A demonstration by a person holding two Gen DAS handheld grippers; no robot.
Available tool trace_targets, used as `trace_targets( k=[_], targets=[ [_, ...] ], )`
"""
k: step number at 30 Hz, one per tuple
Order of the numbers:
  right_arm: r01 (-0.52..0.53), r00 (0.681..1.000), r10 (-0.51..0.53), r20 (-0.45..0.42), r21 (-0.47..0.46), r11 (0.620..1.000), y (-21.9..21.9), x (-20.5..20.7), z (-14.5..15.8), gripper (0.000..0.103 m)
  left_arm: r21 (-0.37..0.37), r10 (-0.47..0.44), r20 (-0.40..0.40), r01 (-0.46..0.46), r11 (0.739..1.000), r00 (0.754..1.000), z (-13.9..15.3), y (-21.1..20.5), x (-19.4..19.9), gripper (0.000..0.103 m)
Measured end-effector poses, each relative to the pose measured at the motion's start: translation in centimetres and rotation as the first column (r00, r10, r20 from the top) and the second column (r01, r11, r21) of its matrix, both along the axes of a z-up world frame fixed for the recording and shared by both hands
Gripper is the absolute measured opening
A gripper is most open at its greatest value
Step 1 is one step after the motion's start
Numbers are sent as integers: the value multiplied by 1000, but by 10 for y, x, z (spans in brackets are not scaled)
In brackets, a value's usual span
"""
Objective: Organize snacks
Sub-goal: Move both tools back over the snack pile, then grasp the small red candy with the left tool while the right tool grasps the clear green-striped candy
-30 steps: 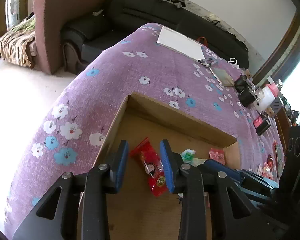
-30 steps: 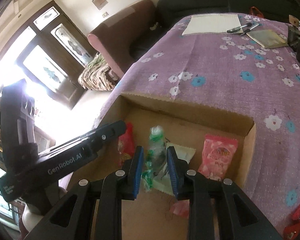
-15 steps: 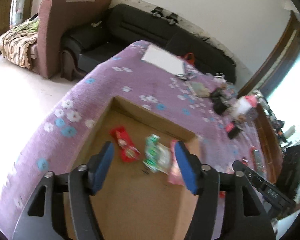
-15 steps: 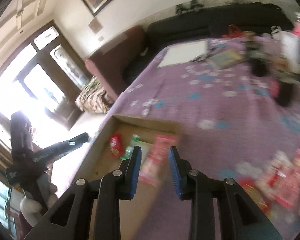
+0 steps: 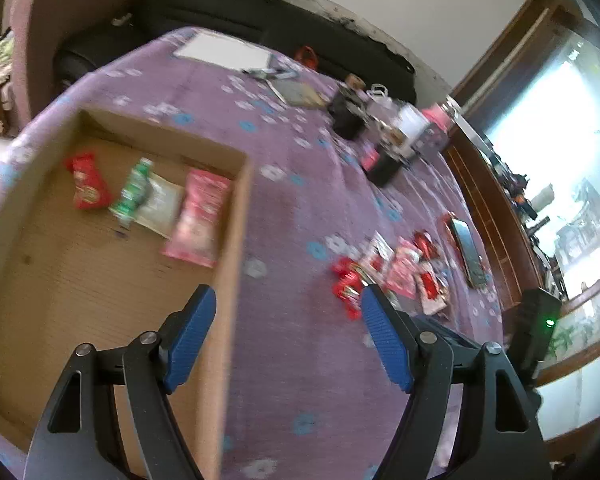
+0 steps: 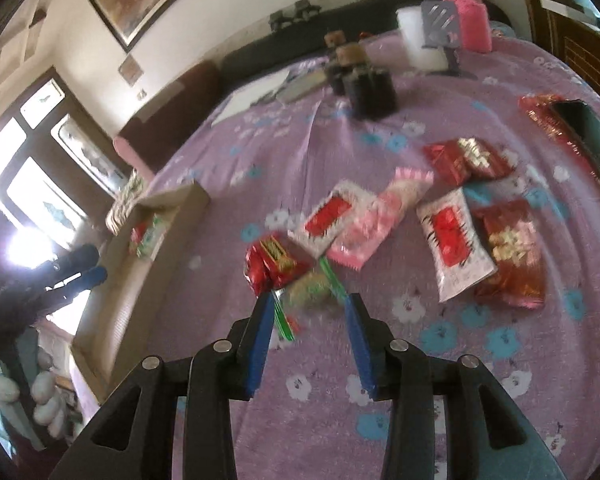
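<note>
So our right gripper (image 6: pixel 306 312), jaws open and empty, hovers over the green packet (image 6: pixel 312 290); we'd drop straight down and pinch only it. Left gripper (image 5: pixel 286 336), wide open, waits beside the box (image 5: pixel 236 216).

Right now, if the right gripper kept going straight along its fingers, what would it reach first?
Most likely the green-edged snack packet lying between the open right gripper fingertips, just ahead of the red packet; blur leaves depth uncertain.
</note>
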State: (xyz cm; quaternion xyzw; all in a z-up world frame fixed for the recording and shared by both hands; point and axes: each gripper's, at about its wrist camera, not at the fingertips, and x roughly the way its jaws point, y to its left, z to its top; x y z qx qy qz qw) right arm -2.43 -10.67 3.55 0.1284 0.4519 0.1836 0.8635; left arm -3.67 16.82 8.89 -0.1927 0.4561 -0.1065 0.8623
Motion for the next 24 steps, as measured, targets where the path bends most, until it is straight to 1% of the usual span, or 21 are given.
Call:
trace_targets(
  k=[5,8,10,11,12,14,17,23,24],
  targets=[
    [-10,1000,9,-26,-13,1000,16,7,-17,40,20,-24,-17,24,1000,1000,-7,-22,3,75],
    [-1,1000,1,-2,-47,999,25,9,-18,40,25,-29,-31,30,999,999,-11,-31,8,75],
    [-2,1000,2,9,-97,995,30,9,-19,31,34,-36,-41,37,999,999,-15,-38,11,75],
    [2,1000,0,17,-133,991,32,9,-20,16,38,-39,-46,41,998,998,-18,-41,13,75],
    [11,1000,-6,27,-166,986,31,8,-21,6,42,-42,-51,44,998,998,-21,-44,15,75],
    [25,1000,-22,22,-153,988,21,7,-24,1,50,-47,-58,50,998,997,-27,-51,20,75],
    [59,998,-56,26,-120,991,1,4,-26,1,64,-59,-66,64,996,996,-37,-66,30,75],
    [102,995,-101,9,-35,994,-20,8,-27,1,105,-97,-57,103,989,994,-54,-93,51,74],
    [103,995,-103,5,-20,994,-22,7,-28,4,118,-112,-57,118,986,992,-58,-98,54,74]
  ],
)
